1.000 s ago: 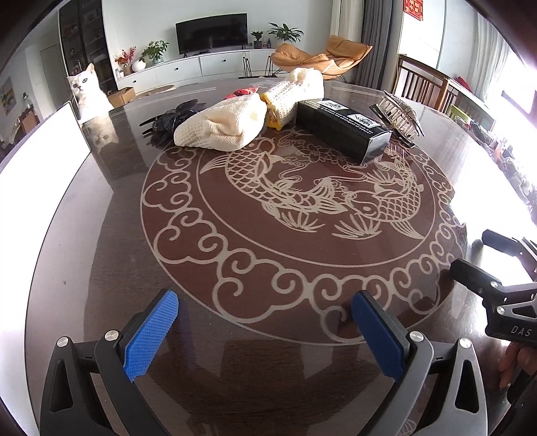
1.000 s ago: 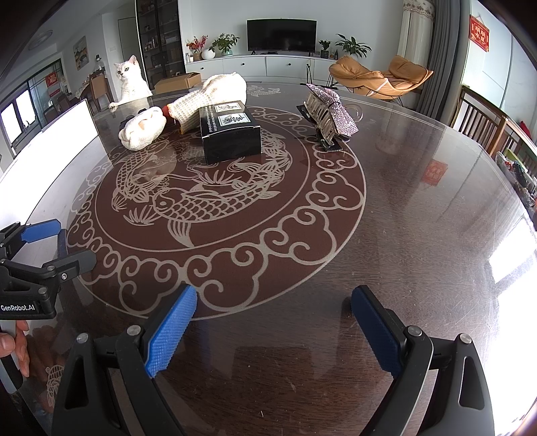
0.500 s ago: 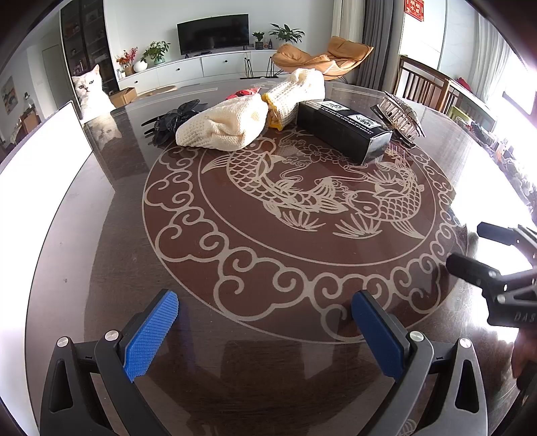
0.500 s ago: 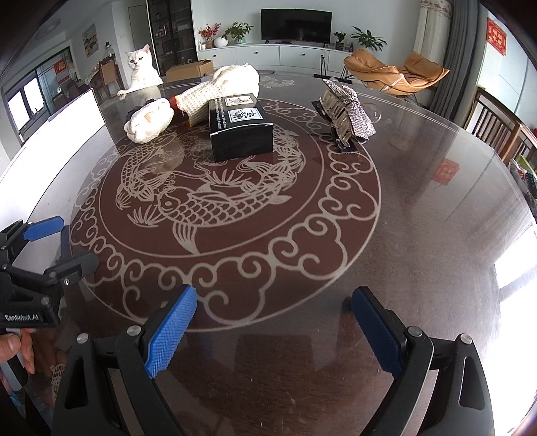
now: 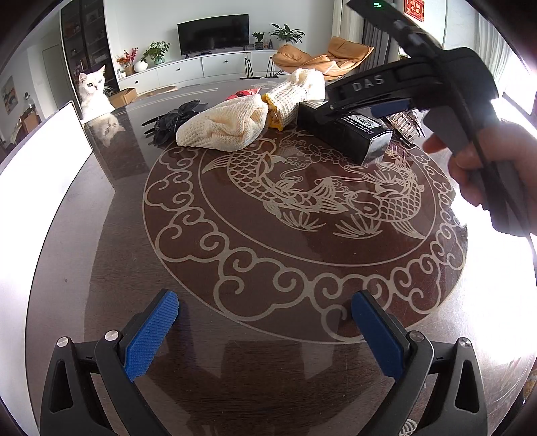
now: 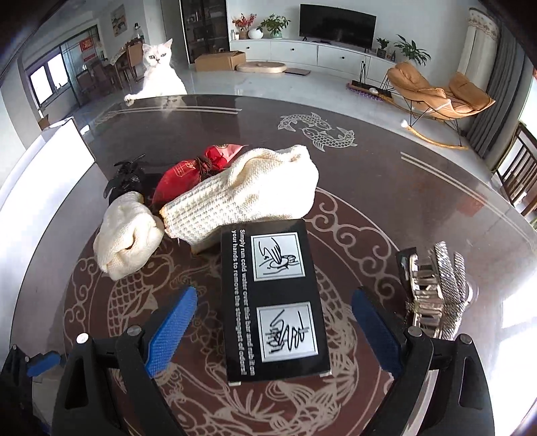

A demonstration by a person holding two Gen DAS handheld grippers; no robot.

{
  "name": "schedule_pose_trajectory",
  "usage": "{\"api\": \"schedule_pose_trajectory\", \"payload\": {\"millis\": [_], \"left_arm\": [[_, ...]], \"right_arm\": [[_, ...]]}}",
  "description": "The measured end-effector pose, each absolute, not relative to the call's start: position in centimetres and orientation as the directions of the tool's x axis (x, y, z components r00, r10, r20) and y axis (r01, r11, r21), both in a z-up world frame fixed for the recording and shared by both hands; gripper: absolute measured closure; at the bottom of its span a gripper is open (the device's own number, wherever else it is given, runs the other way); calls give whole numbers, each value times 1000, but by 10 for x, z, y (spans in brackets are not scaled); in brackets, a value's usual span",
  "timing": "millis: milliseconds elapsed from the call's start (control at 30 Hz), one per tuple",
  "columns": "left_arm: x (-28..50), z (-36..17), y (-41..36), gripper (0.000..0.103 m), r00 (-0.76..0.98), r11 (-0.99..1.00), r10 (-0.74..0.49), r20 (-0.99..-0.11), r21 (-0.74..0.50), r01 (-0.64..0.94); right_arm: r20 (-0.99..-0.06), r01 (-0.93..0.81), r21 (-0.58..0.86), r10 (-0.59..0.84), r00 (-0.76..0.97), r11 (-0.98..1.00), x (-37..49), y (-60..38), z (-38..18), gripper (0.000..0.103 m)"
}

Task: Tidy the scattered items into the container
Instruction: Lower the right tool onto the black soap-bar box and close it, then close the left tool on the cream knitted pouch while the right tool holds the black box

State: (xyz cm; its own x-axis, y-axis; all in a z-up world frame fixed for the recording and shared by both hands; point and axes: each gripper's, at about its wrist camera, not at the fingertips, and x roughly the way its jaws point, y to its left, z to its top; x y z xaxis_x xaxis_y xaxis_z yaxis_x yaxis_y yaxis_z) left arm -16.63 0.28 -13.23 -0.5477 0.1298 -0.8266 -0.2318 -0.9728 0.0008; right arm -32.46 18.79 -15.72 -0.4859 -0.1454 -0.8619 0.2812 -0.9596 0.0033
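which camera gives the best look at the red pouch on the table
The right wrist view: the red pouch shows its tied neck and most of its body behind the knitted cloths. The left wrist view catches only a red sliver above them.

Beyond the dark table (image 6: 419, 174) with its fish pattern I see a bright living room: white wall, television (image 6: 337, 20) above a low white cabinet (image 6: 302, 53), an orange lounge chair (image 6: 436, 90), grey curtains (image 6: 503, 84), pale glossy floor (image 6: 268, 84), and a white cat (image 6: 157, 70) at the far edge.

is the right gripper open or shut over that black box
Open: the right gripper's jaws stand wide apart on either side of the black box, not touching it.
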Motion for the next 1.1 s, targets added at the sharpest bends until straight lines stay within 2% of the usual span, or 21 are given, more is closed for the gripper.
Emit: {"api": "schedule_pose_trajectory", "payload": {"millis": [167,200,233,267,467,633,733,900,1033,1067,1100], "left_arm": [[-166,-132,3,0,-548,-973,130,-827,1,-232],[-166,-132,3,0,-548,-973,130,-827,1,-232],[-166,-132,3,0,-548,-973,130,-827,1,-232],[-166,-132,3,0,-548,-973,129,-827,1,-232],[-181,-125,3,0,-483,-971,135,-865,-18,-240],[-245,-64,-17,0,-573,-975,223,-789,-194,-112],[-299,-56,-29,0,-571,-955,240,-785,-296,5],[-359,-86,-36,0,-515,-946,143,-845,-270,181],[-375,-116,-29,0,-439,-961,125,-890,-219,171],[-372,-114,-24,10,-458,-973,106,-882,-188,137],[-366,-113,-18,15,-466,-979,109,-878,-176,101]], "right_arm": [[-879,269,1,-129,-459,-963,-337,184,-173,13],[-882,264,3,-127,-453,-964,-334,185,-177,16],[-885,264,3,-125,-448,-965,-330,187,-180,35],[-876,268,-6,-125,-466,-963,-324,189,-179,43],[-867,320,-10,-151,-475,-947,-246,210,-180,43],[-850,322,-6,-165,-501,-947,-186,223,-179,43],[-831,306,-4,-168,-531,-952,-172,225,-180,43],[-787,273,-7,-163,-595,-962,-160,222,-184,42],[-788,270,-3,-164,-593,-963,-164,217,-181,42],[-788,270,-3,-164,-593,-963,-164,217,-181,42],[-788,270,-3,-164,-593,-963,-164,218,-180,42]]}}
